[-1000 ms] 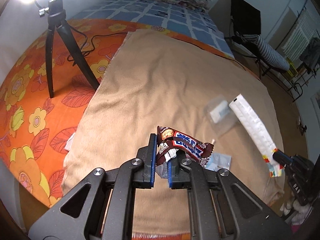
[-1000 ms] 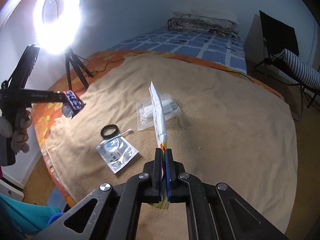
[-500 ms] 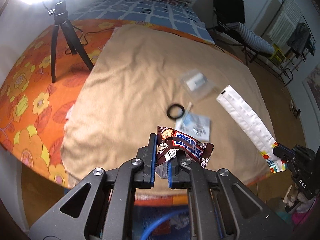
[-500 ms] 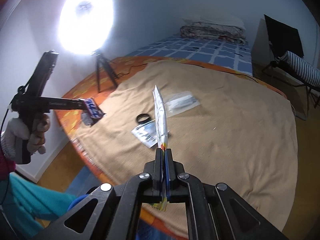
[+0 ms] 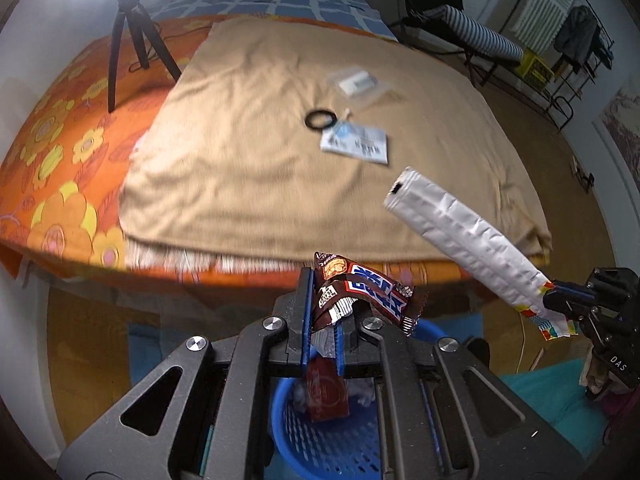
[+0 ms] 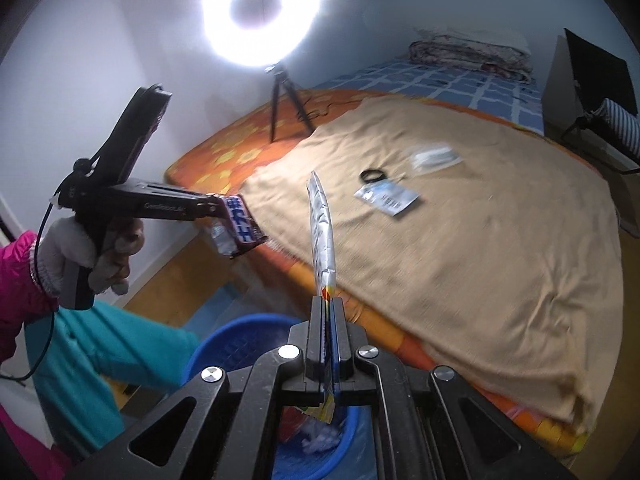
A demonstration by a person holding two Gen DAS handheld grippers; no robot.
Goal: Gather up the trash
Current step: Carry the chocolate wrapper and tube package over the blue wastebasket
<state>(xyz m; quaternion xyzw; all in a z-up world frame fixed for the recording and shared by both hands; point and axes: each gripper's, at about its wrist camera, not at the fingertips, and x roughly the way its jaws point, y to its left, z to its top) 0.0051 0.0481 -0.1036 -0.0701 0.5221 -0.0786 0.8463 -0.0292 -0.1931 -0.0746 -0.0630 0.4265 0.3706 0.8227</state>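
Observation:
My left gripper (image 5: 322, 280) is shut on a brown candy bar wrapper (image 5: 360, 290) and holds it above a blue trash basket (image 5: 320, 436) on the floor. It also shows in the right wrist view (image 6: 224, 204) with the wrapper (image 6: 240, 228). My right gripper (image 6: 329, 304) is shut on a long silver-white wrapper (image 6: 322, 232), over the basket (image 6: 236, 344). That gripper (image 5: 554, 294) and its wrapper (image 5: 460, 228) show at the right of the left wrist view. A white printed packet (image 5: 356, 144), a black ring (image 5: 320, 119) and a clear bag (image 5: 358, 82) lie on the tan blanket (image 5: 240, 140).
The basket holds a red packet (image 5: 326, 392) and crumpled white paper (image 6: 320, 436). A tripod (image 5: 132, 28) with a ring light (image 6: 262, 12) stands on the orange flowered bed sheet (image 5: 60, 140). A chair with a striped cushion (image 5: 480, 32) stands beyond the bed.
Both grippers have drawn back from over the blanket to beyond the bed's edge, above the blue basket, each still holding its wrapper.

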